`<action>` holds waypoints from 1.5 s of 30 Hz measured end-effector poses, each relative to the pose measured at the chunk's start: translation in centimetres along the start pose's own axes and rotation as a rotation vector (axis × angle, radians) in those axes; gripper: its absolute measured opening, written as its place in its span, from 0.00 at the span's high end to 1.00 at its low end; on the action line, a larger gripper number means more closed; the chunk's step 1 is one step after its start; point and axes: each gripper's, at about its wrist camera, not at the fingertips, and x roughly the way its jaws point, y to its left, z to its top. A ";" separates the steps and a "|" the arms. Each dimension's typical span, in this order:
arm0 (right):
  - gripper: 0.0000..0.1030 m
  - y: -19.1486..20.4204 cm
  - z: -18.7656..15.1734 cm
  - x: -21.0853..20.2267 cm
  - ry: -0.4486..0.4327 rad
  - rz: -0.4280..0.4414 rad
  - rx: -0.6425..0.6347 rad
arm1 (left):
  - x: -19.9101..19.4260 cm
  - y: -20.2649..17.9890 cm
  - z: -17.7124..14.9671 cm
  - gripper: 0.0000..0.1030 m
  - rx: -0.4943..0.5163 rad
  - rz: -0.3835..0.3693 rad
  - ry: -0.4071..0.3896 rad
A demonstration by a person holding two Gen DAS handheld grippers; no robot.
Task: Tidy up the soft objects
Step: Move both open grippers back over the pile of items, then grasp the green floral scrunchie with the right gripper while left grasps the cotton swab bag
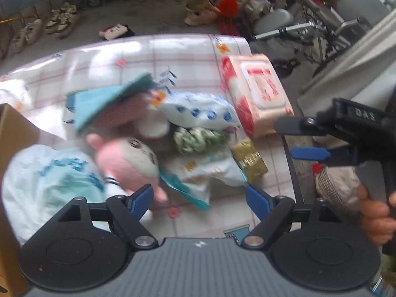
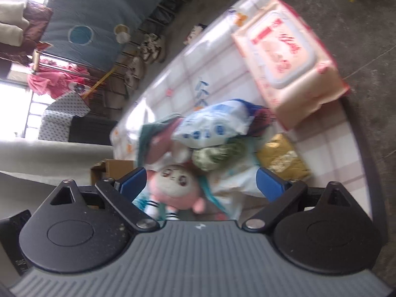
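Note:
A pile of soft things lies on a checked tablecloth [image 1: 188,49]: a pink plush doll [image 1: 128,163] [image 2: 175,188], a teal cloth [image 1: 104,101], a white pack with blue dots [image 1: 200,111] [image 2: 212,126], a green scrunchie [image 1: 198,138] [image 2: 217,156], a gold packet [image 1: 250,160] [image 2: 282,158] and a large pink wet-wipes pack [image 1: 257,94] [image 2: 289,59]. My left gripper [image 1: 199,198] is open and empty above the pile's near side. My right gripper [image 2: 201,184] is open and empty, with the doll between its fingers; it also shows in the left wrist view [image 1: 299,138] at the right.
A cardboard box [image 1: 12,163] stands at the left beside a pale blue-printed bag [image 1: 49,183]. The table's right edge runs near the wipes pack. Shoes, chairs and clutter stand on the floor beyond.

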 end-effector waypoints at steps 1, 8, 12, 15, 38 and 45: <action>0.16 -0.7 0.3 0.1 0.010 -0.017 -0.009 | 0.9 -0.8 -0.3 0.20 0.009 0.011 0.008; 0.52 -2.0 1.7 3.3 0.077 -0.135 -0.154 | 5.6 -3.0 -1.5 0.34 0.016 0.090 0.035; 0.52 -1.6 2.6 4.7 0.095 -0.180 -0.229 | 7.8 -3.8 -1.7 0.46 0.042 0.143 0.053; 0.52 -0.5 3.1 5.6 0.116 -0.142 -0.295 | 8.9 -4.0 -1.9 0.55 0.039 0.178 0.062; 0.74 2.2 -0.6 10.5 0.394 -0.097 -0.361 | 7.9 2.5 -6.9 0.68 -0.130 0.176 0.167; 0.69 5.1 2.3 12.0 0.290 -0.105 -0.454 | 7.9 0.6 -6.9 0.61 -0.128 0.055 0.142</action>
